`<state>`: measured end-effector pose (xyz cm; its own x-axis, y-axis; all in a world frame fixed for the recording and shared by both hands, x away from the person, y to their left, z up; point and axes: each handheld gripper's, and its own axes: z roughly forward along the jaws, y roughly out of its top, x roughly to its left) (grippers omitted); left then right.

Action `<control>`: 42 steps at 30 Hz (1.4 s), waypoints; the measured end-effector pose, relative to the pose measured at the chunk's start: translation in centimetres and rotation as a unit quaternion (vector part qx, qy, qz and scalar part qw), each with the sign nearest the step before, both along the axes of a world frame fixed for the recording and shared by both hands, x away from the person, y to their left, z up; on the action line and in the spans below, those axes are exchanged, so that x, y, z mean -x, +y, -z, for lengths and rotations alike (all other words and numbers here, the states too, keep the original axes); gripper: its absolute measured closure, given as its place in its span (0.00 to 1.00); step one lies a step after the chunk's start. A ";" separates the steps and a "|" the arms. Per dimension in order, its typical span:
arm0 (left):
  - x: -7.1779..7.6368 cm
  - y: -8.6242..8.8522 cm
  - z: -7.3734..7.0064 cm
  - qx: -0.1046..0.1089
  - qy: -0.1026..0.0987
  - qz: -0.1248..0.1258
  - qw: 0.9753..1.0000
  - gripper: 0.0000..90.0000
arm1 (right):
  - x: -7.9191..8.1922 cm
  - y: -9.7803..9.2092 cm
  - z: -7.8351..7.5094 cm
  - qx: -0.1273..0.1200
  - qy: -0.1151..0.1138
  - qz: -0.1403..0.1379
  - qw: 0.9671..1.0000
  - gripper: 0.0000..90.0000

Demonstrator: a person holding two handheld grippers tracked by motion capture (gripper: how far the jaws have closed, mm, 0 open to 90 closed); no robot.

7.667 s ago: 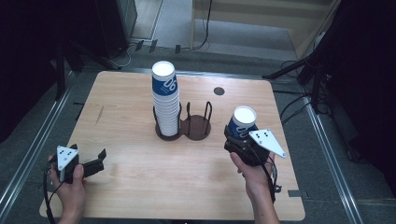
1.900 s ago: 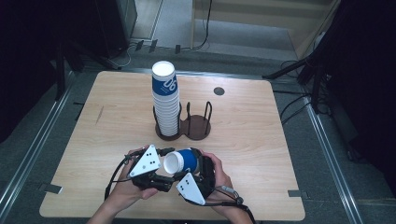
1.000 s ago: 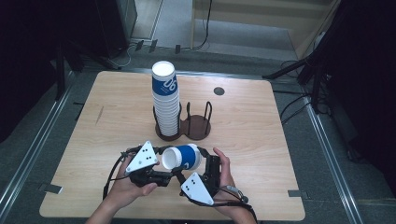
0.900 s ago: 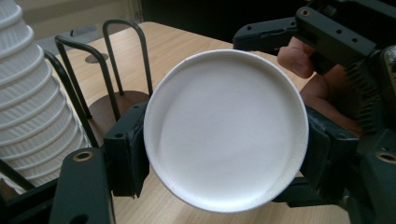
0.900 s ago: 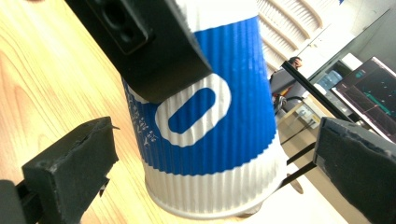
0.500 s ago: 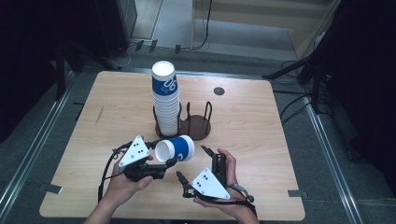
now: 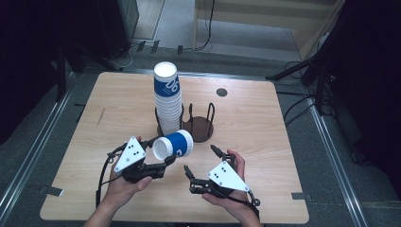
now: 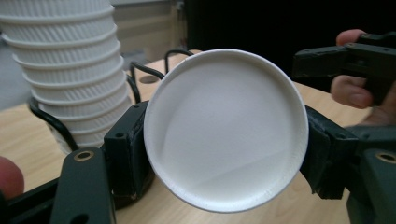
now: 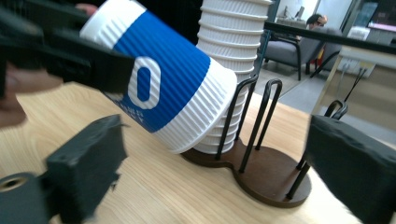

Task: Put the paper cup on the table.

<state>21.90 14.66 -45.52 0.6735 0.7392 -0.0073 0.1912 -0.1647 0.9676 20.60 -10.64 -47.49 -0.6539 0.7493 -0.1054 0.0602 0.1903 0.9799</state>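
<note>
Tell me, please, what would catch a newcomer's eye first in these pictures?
First, the blue-and-white ribbed paper cup lying sideways, clamped in the left gripper above the table's near middle. Behind it, a tall stack of white ribbed paper cups stands in the dark wire cup holder. The right gripper is beside it, jaws open.

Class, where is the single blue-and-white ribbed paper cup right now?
In the high view, the blue-and-white ribbed paper cup lies sideways, clamped in the left gripper, just in front of the tall stack of cups in the dark wire holder.
</note>
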 end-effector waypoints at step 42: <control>0.5 -1.8 1.1 0.079 -0.062 -0.004 0.995 0.32 | 1.0 0.5 -1.8 -0.288 0.237 0.119 0.920 0.00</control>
